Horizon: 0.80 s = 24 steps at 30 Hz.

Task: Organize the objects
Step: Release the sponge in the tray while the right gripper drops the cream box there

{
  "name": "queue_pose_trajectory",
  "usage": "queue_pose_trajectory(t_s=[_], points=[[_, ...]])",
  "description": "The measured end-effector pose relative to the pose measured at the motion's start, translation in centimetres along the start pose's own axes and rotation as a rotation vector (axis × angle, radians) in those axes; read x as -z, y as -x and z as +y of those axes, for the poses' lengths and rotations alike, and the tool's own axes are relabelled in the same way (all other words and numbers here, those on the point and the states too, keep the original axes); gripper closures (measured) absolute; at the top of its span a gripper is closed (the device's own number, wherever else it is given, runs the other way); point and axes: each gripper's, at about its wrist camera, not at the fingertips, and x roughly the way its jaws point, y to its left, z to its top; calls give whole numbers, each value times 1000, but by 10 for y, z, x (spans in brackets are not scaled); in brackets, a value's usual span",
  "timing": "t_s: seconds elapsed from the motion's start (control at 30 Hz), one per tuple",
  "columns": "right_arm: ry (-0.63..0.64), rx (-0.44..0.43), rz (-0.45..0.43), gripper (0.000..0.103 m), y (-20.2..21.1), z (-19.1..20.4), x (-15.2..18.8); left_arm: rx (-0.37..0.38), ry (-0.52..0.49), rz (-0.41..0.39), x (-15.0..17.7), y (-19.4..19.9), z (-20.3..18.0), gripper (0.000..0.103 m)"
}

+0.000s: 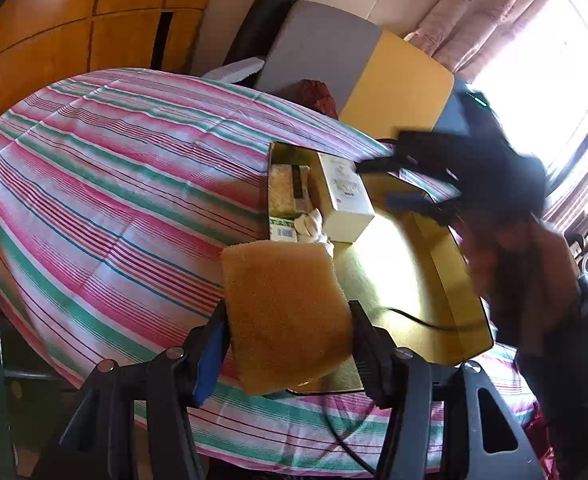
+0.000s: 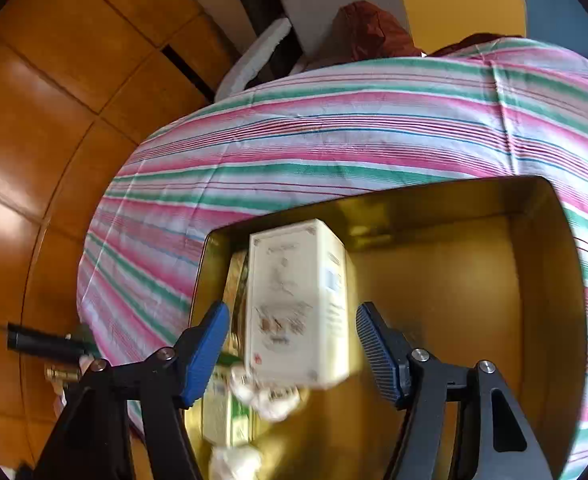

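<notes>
Setting the cream box (image 2: 299,304) down cleanly is the business of the right gripper (image 2: 292,344): its blue pads stand clear of the box on both sides, so the box is released and looks to rest inside the gold tray (image 2: 445,204), toward the tray's left, just right of a green-and-yellow packet (image 1: 284,196) and beside a crumpled white wad (image 2: 268,394). To finish this well, I would draw the right gripper straight back along its own line, pads kept wide, so neither one clips the box and tips it over.

The left gripper (image 1: 288,334) is clenched on a tan sponge (image 1: 282,316), pads pressing its two side edges, and holds it above the tray's near-left corner. The bare gold floor to the right of the box looks the natural landing place. The sponge is soft, so I would lower it flat until it rests on the floor before letting go. A black cable (image 1: 421,318) crosses the tray's near end; carry the sponge past it, not onto it
</notes>
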Motion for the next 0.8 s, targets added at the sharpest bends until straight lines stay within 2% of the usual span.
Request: queue_pose_trajectory(t_s=[0.13, 0.33, 0.5, 0.63, 0.7, 0.8], points=[[91, 15, -12, 24, 34, -8, 31, -12, -12, -8, -5, 0, -2, 46], [212, 82, -21, 19, 79, -31, 80, 32, -109, 13, -12, -15, -37, 46], [191, 134, -61, 17, 115, -66, 109, 23, -173, 47, -18, -43, -61, 45], [154, 167, -83, 16, 134, -92, 124, -24, -217, 83, -24, -72, -68, 44], [137, 187, -94, 16, 142, -105, 131, -53, -204, 114, -26, -87, -66, 43], [102, 196, -108, 16, 152, -120, 140, -54, -185, 137, -25, -94, -63, 40]])
